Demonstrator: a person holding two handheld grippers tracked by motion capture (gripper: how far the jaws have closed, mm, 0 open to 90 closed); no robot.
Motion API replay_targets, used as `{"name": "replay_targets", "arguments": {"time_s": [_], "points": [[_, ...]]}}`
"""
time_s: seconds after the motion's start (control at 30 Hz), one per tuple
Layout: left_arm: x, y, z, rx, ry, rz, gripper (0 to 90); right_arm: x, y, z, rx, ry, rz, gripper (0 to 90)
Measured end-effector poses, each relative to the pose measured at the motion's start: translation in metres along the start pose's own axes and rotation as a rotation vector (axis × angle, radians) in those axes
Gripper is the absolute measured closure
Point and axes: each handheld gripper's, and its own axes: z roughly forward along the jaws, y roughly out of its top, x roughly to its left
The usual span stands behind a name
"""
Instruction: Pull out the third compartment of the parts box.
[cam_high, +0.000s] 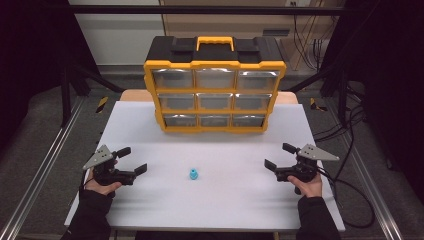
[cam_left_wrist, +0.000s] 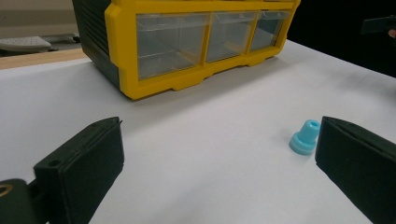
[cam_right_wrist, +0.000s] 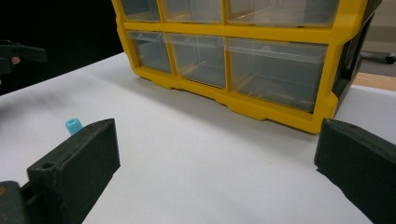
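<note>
A small light-blue plastic piece (cam_high: 193, 174) stands upright on the white table (cam_high: 220, 195), midway between the two hands. My left gripper (cam_high: 132, 160) rests at the left of the table, open and empty. From the left gripper view the blue piece (cam_left_wrist: 304, 137) sits just beyond the right jaw. My right gripper (cam_high: 280, 156) rests at the right, also open and empty. In the right gripper view the blue piece (cam_right_wrist: 73, 125) peeks from behind the left jaw.
A yellow and black organiser case (cam_high: 215, 85) with clear drawers stands at the back of the table, its front facing me. Cables (cam_high: 350, 150) trail off the right side. Metal frame rails run along both table sides.
</note>
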Motion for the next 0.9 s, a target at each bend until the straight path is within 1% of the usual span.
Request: {"name": "replay_targets", "arguments": {"time_s": [0.17,0.27,0.3,0.37,0.63,0.8,0.87,0.9], "points": [[-0.001,-0.001,0.0,0.005,-0.002,0.003,1.0,0.0,0.0,0.0,0.003,0.0,-0.01,0.4],[-0.001,-0.001,0.0,0.005,-0.001,0.006,1.0,0.0,0.0,-0.001,0.001,-0.001,-0.007,0.4],[-0.001,-0.002,0.0,0.003,-0.002,0.001,1.0,0.0,0.0,-0.001,0.001,-0.001,-0.007,0.4],[0.0,-0.002,0.0,0.006,0.0,0.006,1.0,0.0,0.001,0.0,0.003,-0.003,-0.017,0.3],[0.002,-0.001,-0.001,0.0,0.005,0.003,1.2,0.003,0.004,0.002,0.012,-0.004,-0.035,0.3],[0.002,-0.002,-0.001,0.002,0.005,0.002,1.4,0.005,0.009,0.004,0.006,-0.004,-0.047,0.3],[0.002,-0.002,-0.001,0.003,0.005,0.002,1.4,0.006,0.011,0.004,0.012,-0.015,-0.057,0.3],[0.002,-0.002,-0.001,0.003,0.005,0.002,1.4,0.007,0.013,0.004,0.012,-0.013,-0.06,0.3]]}}
